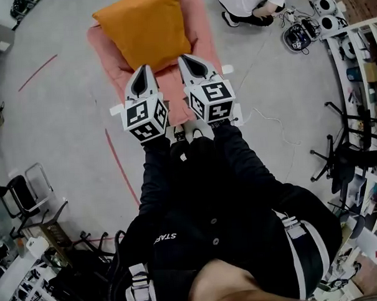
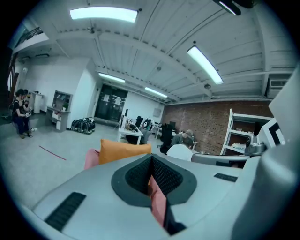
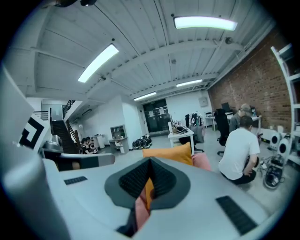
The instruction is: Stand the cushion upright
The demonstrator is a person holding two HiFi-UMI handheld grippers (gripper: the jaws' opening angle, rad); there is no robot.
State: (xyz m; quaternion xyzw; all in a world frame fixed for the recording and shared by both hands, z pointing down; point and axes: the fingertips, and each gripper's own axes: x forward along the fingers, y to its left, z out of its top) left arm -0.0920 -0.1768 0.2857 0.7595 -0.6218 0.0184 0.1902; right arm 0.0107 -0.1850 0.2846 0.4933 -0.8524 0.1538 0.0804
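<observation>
**A:** Orange cushion [image 1: 147,27]: where is it?

**B:** Upper middle of the head view, lying on a longer pink cushion [image 1: 203,37] on the floor [image 1: 62,121]. Both run lengthwise from the grippers toward the top of the frame.

**A:** And the grippers?

**B:** They are side by side at the near edge, just below the orange one. The left gripper [image 1: 142,70] is clenched on a fold of pink fabric, and its own view shows only pink between the pads. The right gripper [image 1: 187,59] is clamped too, with pink and a sliver of orange pinched together.

**A:** Which is nearer the orange one?

**B:** The right, I'd judge. Its tip sits higher in the frame, at the orange lower edge.

**A:** So what does the tipping turn on?

**B:** Everything lies beyond the jaws, so the far edge would have to serve as the foot. With a mostly pink grip, the orange cushion may slide.

**A:** Any container?

**B:** None; it's only orange stacked on pink.
</observation>
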